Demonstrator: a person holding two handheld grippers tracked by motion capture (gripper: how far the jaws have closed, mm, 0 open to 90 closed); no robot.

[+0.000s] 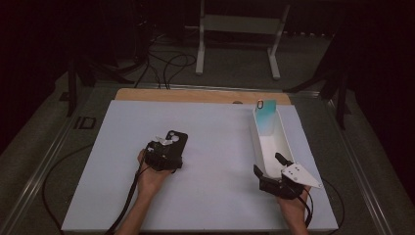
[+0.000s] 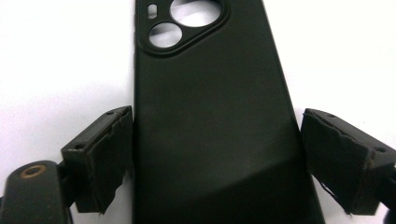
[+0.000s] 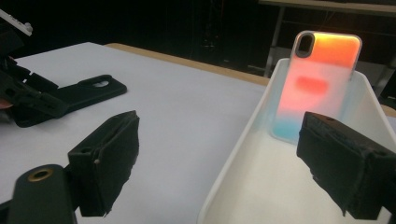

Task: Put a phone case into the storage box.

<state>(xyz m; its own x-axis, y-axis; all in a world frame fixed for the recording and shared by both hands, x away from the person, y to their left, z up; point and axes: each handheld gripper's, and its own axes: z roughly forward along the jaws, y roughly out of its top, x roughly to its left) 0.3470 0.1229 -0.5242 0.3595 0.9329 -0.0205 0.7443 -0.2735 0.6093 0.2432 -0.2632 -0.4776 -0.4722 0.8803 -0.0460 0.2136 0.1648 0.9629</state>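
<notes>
A person's two hands work at a white tabletop (image 1: pixel 210 147), each holding a hand-held gripper. The left hand-held gripper (image 1: pixel 165 151) sits low over a black phone case (image 2: pixel 210 116) that lies flat on the tabletop, camera cut-outs pointing away from the hand. In the left gripper view the case runs between the two black jaws, which stand spread on either side of it; the left jaw is just beside or touching the case's edge, the right jaw apart from it, so the case is not clamped.

At the right, the right hand-held gripper (image 1: pixel 280 172) is released too, its jaws set wide around the near end of a long white tray (image 3: pixel 243 154). One jaw is outside the tray's wall, the other over its inside. A second phone case (image 3: pixel 320 84), glowing orange to teal, leans upright against the tray's far end, well apart from the jaws.
</notes>
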